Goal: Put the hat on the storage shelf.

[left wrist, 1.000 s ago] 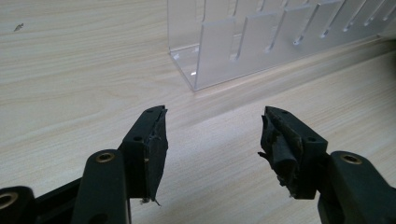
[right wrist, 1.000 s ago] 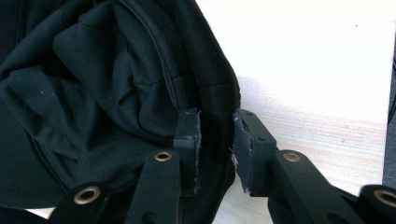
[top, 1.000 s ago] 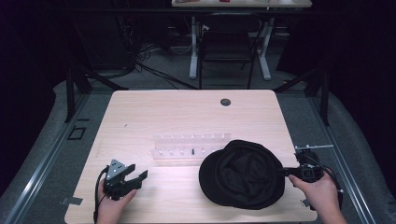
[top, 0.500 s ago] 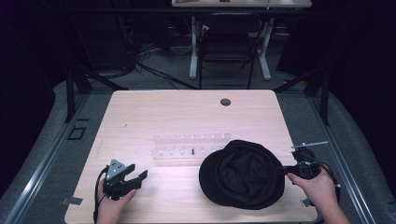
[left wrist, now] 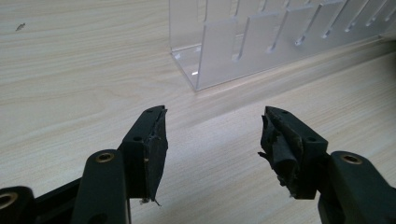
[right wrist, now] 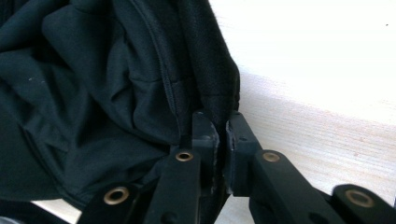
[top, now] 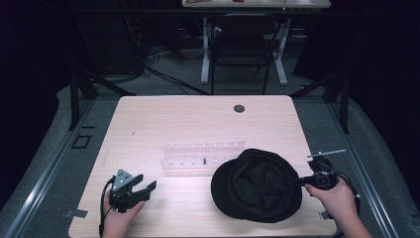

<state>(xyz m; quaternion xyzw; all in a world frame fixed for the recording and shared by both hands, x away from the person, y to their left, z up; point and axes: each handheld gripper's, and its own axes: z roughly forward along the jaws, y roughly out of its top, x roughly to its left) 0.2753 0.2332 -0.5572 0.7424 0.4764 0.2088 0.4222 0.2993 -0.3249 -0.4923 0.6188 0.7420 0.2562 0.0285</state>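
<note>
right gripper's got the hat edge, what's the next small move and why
Probably lift the pinched rim slightly. The right gripper, whose jaws have just been closing, is clamped on the edge of the black fabric hat, which lies flat on the pale wooden table. The left gripper is open and apart, near the clear plastic rack, so the rim needs raising before it can help.

1. I'm seeing the pale wooden counter [top: 163, 124] lying lit under the high camera, with a dark round grommet [top: 239, 107] sitting near its far edge.
2. I'm looking at a clear plastic rack [top: 200, 159] lying along the counter's middle; its slotted dividers are standing upright in the left gripper view [left wrist: 243, 42].
3. I'm noticing a dark chair [top: 241, 49] standing beyond the counter, between the white legs of a second table [top: 205, 49].
4. I'm watching black cables [top: 153, 74] trailing over the grey floor [top: 59, 144].
</note>
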